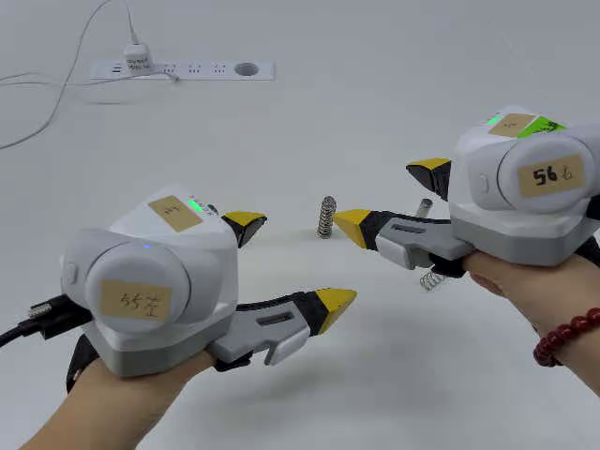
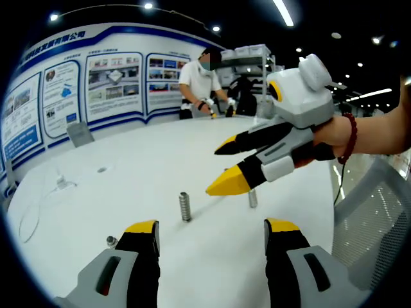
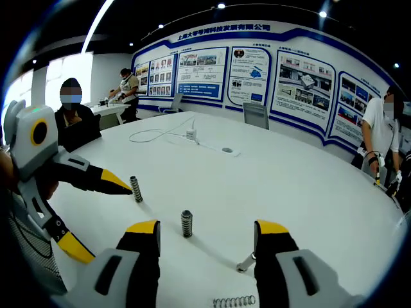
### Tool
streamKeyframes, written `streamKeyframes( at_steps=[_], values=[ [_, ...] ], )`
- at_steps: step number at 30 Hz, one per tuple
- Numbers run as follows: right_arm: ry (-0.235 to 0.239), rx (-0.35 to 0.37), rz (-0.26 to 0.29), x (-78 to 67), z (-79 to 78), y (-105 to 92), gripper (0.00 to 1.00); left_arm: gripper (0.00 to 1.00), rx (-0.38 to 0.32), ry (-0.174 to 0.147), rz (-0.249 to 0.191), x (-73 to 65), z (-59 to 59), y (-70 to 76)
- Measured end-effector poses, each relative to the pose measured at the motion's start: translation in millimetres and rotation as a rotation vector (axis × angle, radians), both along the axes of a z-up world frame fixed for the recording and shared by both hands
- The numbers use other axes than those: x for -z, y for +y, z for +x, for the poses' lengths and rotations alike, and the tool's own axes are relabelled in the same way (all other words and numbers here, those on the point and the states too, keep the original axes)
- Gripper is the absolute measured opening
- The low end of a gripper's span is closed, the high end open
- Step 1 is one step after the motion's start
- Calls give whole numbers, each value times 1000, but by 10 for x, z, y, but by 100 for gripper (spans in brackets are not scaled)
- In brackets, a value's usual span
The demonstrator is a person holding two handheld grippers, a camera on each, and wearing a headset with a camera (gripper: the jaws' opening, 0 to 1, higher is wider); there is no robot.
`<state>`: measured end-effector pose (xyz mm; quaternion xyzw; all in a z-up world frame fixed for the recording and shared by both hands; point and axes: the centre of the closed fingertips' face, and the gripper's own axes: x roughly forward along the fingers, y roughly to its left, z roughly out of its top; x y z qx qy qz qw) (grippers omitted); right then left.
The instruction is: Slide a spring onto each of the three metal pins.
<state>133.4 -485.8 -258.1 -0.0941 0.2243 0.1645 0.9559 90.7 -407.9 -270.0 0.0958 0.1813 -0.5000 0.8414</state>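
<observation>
since two of the three pins already seem to wear their coils, the job looks to be on its last spring. one short metal pin with a grey coil spring over it (image 1: pixel 325 217) stands upright in the middle of the white desk (image 1: pixel 375 84), between the two pairs of tongs. a second sprung pin (image 3: pixel 135 188) stands further left, close by a yellow tip of the left tongs (image 1: pixel 291 262). the bare metal pin (image 1: pixel 425 208) stands to the right, just beside the right tongs (image 1: pixel 389 197). the loose steel spring (image 1: pixel 431 279) lies on its side on the desk a little nearer, just below the right gripper's body. the left tongs are spread wide and hold nothing; the right tongs are likewise released and empty. next, as i judge it, the right tongs should come down over the loose steel spring. they should pinch it lightly across the coils so it neither flattens nor flicks away, then stand it up and line its bore over the bare metal pin.
</observation>
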Motion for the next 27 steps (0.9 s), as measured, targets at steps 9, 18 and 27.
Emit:
streamKeyframes(
  at_steps=[9, 18, 27],
  values=[
    [14, 26, 10, -44, -169, -186, 63, 64, 18, -2, 11, 3, -4, -92],
    [19, 44, 8, -60, -334, -386, 64, 58, 52, 3, 22, 24, -40, -247],
    [27, 50, 10, -33, -511, -546, 64, 54, 77, 13, 31, 66, -47, -396]
  ],
)
